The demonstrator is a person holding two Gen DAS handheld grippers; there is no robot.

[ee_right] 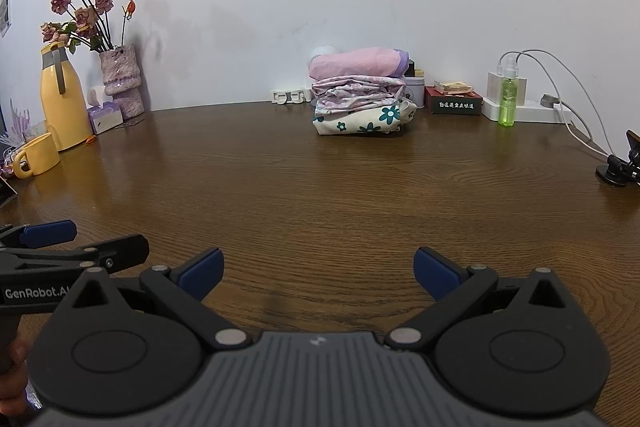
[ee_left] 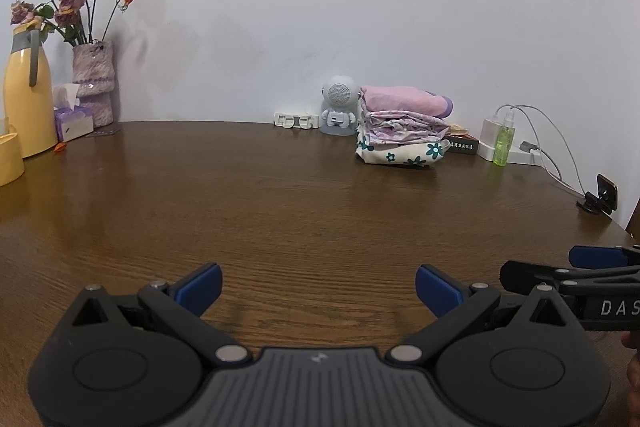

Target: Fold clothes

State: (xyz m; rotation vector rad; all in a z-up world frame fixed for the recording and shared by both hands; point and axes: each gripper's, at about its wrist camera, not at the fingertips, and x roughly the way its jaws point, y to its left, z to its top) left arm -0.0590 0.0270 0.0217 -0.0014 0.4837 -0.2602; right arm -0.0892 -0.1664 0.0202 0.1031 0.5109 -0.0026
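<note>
Both tools hover low over the near edge of the tabletop point(ee_right: 320, 187), side by side; the left gripper point(ee_left: 318, 287) has its fingers point(ee_left: 200, 285) spread wide with nothing between them, and the right gripper point(ee_right: 316, 273) is likewise wide apart and empty.

The clothes are a neat stack point(ee_right: 360, 95) at the far side of the tabletop, just in front of the wall: a pink piece point(ee_right: 354, 63) on top, a lilac print in the middle, a cream floral piece point(ee_right: 360, 123) at the bottom (all three look already folded, so little may remain to do). No loose garment shows anywhere.

The likeliest trouble, as I judge it, is reaching in; the stack is well apart from both grippers, and close neighbours flank it: the small robot figure point(ee_left: 339, 107) to its left, the dark box point(ee_right: 454, 101) and the green spray bottle point(ee_right: 507, 99) to its right. A sideways nudge could topple the bottle or slide the upper layers off.

The stack's long axis runs left to right, roughly parallel to the wall; its folded edges face the grippers, and bunched ends point right.
</note>
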